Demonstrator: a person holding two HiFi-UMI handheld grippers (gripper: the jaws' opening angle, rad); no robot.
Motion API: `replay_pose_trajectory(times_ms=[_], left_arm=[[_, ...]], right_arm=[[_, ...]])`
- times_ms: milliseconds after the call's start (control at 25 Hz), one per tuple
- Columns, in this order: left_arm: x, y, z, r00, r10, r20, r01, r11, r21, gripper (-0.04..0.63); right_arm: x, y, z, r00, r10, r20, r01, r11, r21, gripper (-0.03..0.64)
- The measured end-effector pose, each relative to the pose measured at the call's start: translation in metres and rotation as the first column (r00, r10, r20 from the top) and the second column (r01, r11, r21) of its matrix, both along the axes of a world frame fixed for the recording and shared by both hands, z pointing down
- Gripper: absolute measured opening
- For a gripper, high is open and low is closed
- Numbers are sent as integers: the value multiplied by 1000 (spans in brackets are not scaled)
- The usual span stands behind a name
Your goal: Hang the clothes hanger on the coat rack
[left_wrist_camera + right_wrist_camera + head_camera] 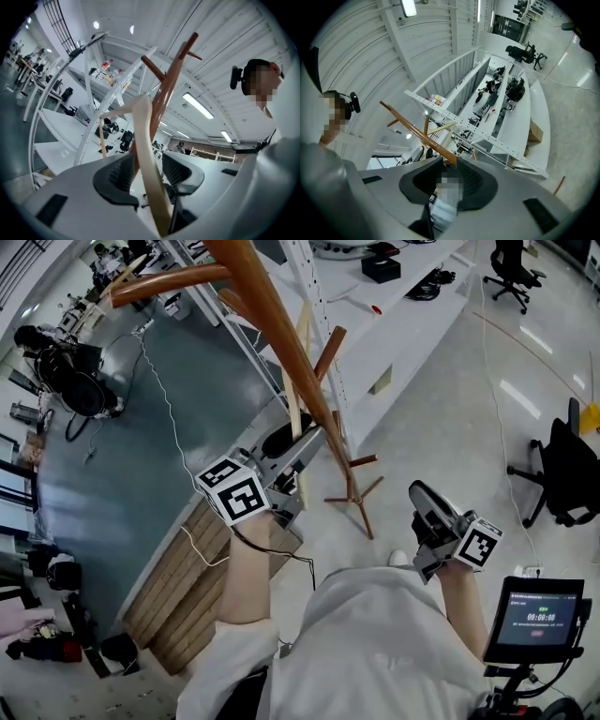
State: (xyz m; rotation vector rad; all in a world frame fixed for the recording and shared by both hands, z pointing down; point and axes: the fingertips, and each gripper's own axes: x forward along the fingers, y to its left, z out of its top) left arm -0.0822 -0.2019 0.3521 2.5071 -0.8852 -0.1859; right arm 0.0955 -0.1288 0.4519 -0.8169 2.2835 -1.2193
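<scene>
The brown wooden coat rack point(272, 310) rises steeply past my left gripper point(300, 442), its feet on the floor below. The pale wooden clothes hanger point(293, 413) stands close against the rack's pole. In the left gripper view the hanger point(147, 140) runs upright between the two dark pads of my left gripper point(147, 176). Its jaws are open, with a gap on each side of the wood. The rack point(168, 79) and its pegs stand right behind; the hanger's hook is hidden. My right gripper point(427, 502) hangs open and empty, apart to the right. It point(447, 180) faces the rack point(417, 131) from a distance.
Long white shelving point(403, 324) runs just beyond the rack. A wooden slatted panel point(197, 587) lies below my left arm, with cables beside it. A small screen point(534, 615) stands at lower right. Black office chairs point(562, 474) sit at the right, camera gear point(70, 376) at the left.
</scene>
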Motion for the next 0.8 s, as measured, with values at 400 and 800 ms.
replay_pose_trajectory(times_ms=[400,800], left_arm=[[-26,-4,-16,992,-110,-60,111,994,12,183],[-84,53,-49,943,-248,-220,259,966,22,181]], right_arm=[[-7,-16,-6,997,-72,8,72,997,10,97],[-58,-6,-19,967,-252,22,251,967,33,97]])
